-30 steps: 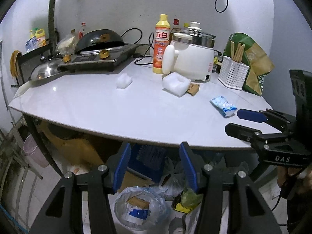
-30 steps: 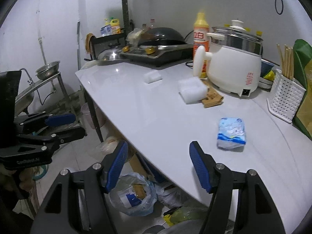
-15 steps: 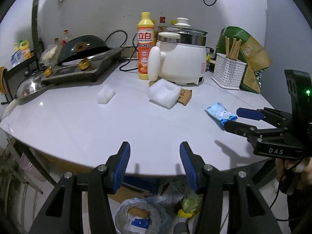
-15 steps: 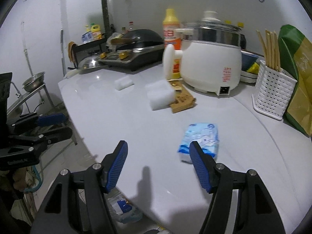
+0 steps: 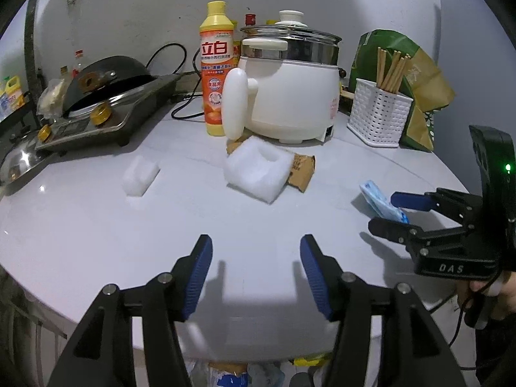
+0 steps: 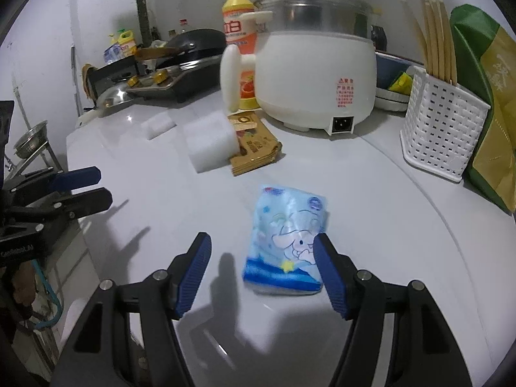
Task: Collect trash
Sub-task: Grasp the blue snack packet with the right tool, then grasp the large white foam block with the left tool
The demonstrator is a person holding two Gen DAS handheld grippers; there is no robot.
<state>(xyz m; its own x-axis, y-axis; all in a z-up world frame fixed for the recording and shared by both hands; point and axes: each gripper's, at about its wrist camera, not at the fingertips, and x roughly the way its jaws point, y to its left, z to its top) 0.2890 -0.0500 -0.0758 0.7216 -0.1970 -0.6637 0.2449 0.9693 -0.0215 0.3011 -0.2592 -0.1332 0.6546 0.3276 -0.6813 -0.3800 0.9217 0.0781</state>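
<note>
The white table (image 5: 96, 232) carries everything; at its far side, toward twelve o'clock in both views, stands the white electric cooker (image 5: 290, 93), with an orange detergent bottle (image 5: 216, 74) just at its nine o'clock, a gas stove (image 5: 96, 116) bearing a dark wok further round at ten, and a white chopstick basket (image 5: 379, 119) at two o'clock before a green and tan bag (image 5: 416, 77). Nearer the middle lie a large foam block (image 5: 258, 171) resting against a brown paper packet (image 5: 301, 174), and a small foam block (image 5: 140, 179) apart at its nine o'clock; nothing stands between either gripper and these.

The left wrist view shows bagged rubbish under the table edge at six o'clock and a hand (image 5: 493, 293) on the right tool's grip; only the right wrist view shows the cooker's power socket, a metal bowl on a stand at nine o'clock, and the packet's printed face.

The left gripper (image 5: 256, 267) hovers over bare table, its jaws just widened, moderately apart, with nothing between; the right gripper (image 6: 262, 264) stands moderately wide, untouching; the blue tissue packet (image 6: 287, 242) lies flat on the table between its fingers, close against the right finger (image 6: 329, 271) at three o'clock and well clear of the left one.
</note>
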